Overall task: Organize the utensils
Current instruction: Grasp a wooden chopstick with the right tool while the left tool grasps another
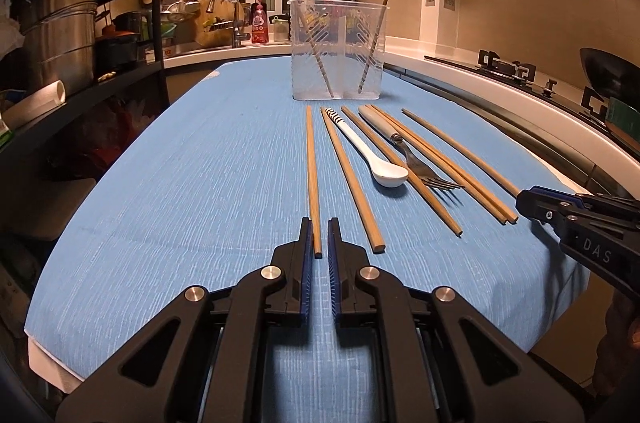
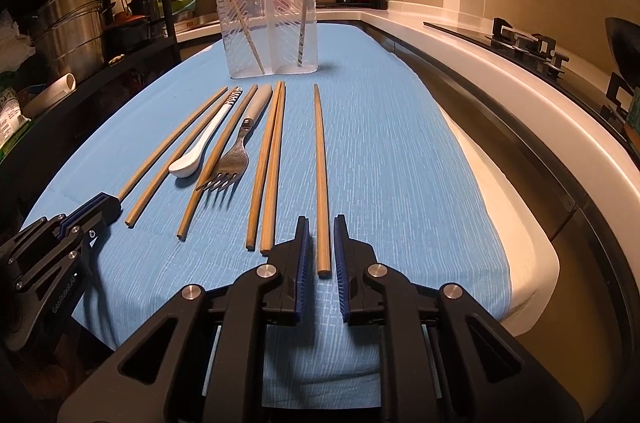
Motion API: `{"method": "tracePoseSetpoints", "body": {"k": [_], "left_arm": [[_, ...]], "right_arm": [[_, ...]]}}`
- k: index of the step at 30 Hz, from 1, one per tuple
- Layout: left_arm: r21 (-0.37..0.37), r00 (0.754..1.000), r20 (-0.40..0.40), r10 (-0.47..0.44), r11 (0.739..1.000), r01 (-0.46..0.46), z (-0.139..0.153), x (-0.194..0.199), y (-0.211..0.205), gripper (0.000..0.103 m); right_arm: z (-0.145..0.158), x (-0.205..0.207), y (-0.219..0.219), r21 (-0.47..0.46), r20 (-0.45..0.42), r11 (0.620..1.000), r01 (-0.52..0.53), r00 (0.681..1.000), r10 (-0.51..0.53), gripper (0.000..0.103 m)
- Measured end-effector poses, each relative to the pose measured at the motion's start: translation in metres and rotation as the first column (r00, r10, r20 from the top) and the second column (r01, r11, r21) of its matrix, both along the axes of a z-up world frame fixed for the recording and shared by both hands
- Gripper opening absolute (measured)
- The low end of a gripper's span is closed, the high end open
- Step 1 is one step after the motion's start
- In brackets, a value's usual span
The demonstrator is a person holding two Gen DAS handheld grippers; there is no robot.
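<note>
On our blue-clothed kitchen table (image 1: 160, 203), both grippers straddle wooden chopsticks, left gripper (image 1: 319, 241) and right gripper (image 2: 322, 243) with jaws apart, so we judge closing precedes lifting toward the clear plastic holder (image 1: 338, 51).

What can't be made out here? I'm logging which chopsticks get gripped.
- Left wrist view: the right gripper is cut off by the edge; its fingers' gap is not visible.
- Right wrist view: the left gripper hides the leftmost chopstick end.
- Both views: chopsticks inside the clear holder blur behind its ribbed wall.
</note>
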State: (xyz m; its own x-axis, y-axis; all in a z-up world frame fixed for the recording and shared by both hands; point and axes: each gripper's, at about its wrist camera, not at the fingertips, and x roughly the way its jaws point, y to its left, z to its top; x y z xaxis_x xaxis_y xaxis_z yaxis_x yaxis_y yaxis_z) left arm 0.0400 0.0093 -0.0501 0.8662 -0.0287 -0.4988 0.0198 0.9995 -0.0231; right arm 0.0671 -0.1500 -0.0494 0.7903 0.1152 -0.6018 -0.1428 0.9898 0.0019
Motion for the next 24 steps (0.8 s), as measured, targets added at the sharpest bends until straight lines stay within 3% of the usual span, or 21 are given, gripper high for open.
{"method": "tracePoseSetpoints", "body": {"k": [12,24], "left_arm": [[0.008,1.000,-0.003,0.014,1.000,-0.014,0.0004,0.0022,-0.0021,0.008],[0.008,1.000,-0.017,0.026,1.000,-0.025,0.0044,0.0029,-0.0052,0.005]], "right_arm": [[-0.0002,0.0017,0.0025,-0.006,0.011,1.000,0.008,1.000,-0.008,0.014],[0.0014,-0.0004,0.0022,-0.001,0.000,1.000,-0.004,1.000,0.004,0.006]]}}
